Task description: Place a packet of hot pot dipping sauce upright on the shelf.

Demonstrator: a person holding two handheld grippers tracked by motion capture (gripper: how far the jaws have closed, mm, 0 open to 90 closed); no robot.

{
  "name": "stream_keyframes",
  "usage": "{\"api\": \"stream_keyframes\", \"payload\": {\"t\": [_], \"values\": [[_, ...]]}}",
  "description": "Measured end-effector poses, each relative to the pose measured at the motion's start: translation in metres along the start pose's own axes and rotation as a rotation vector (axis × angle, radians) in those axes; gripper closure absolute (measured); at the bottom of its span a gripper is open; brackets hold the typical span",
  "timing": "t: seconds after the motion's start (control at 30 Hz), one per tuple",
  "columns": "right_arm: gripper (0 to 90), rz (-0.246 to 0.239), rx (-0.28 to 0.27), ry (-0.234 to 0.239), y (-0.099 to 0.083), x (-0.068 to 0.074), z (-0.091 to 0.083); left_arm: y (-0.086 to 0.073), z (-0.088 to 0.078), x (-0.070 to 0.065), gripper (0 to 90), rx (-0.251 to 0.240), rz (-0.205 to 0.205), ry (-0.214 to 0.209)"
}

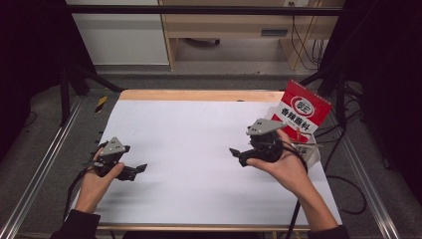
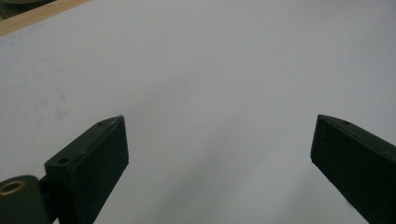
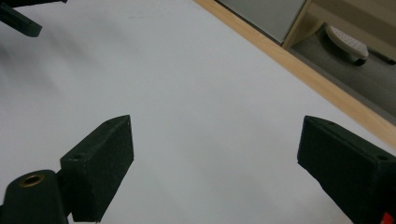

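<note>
Count of items on one table [image 1: 199, 149]

Tools: two, the left tool [image 1: 141, 168] and the right tool [image 1: 233, 151], each in one hand. Red printed packets [image 1: 304, 112]: one. Clear plastic bags [image 1: 312, 149]: one.

The high view is looking forward and down from above the person's edge of the white sheet [image 1: 199, 149]. The left gripper view is skimming close over that sheet [image 2: 210, 70] toward its far wooden edge [image 2: 37, 18]. The right gripper view is also sitting close above the sheet [image 3: 187, 93], facing the same wooden edge [image 3: 299, 70], shared by all three.
</note>
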State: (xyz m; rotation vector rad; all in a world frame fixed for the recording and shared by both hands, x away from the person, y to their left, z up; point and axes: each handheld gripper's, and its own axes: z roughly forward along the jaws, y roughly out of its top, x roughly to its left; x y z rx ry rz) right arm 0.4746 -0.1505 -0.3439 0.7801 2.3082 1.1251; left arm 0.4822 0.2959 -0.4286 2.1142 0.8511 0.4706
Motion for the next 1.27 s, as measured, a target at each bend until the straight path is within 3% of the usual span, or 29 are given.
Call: {"api": "stream_keyframes", "payload": {"t": [0.2,0.33,0.43,0.57,0.83,1.13,1.27], "values": [[10.4,0.050,-0.011,0.022,-0.020,0.020,0.021,-0.001,0.002,-0.002,3.9,0.009,0.006,-0.003],[9.9,0.129,-0.030,0.021,-0.039,0.031,0.036,-0.001,0.002,-0.003,3.9,0.013,0.008,-0.005],[9.9,0.169,-0.011,0.014,-0.055,0.036,0.050,-0.001,0.002,-0.003,3.9,0.014,0.008,-0.004],[9.0,0.165,0.035,0.013,-0.067,0.040,0.061,-0.002,0.002,-0.004,3.9,0.021,0.017,-0.005],[7.7,0.163,0.077,-0.005,-0.080,0.044,0.066,-0.003,0.003,-0.008,3.8,0.044,0.036,0.006],[6.2,0.162,0.102,-0.045,-0.097,0.056,0.057,-0.011,-0.003,-0.016,3.9,0.093,0.079,0.048],[6.8,0.169,0.098,-0.071,-0.101,0.055,0.051,-0.013,-0.003,-0.013,4.2,0.088,0.058,0.060]]}}
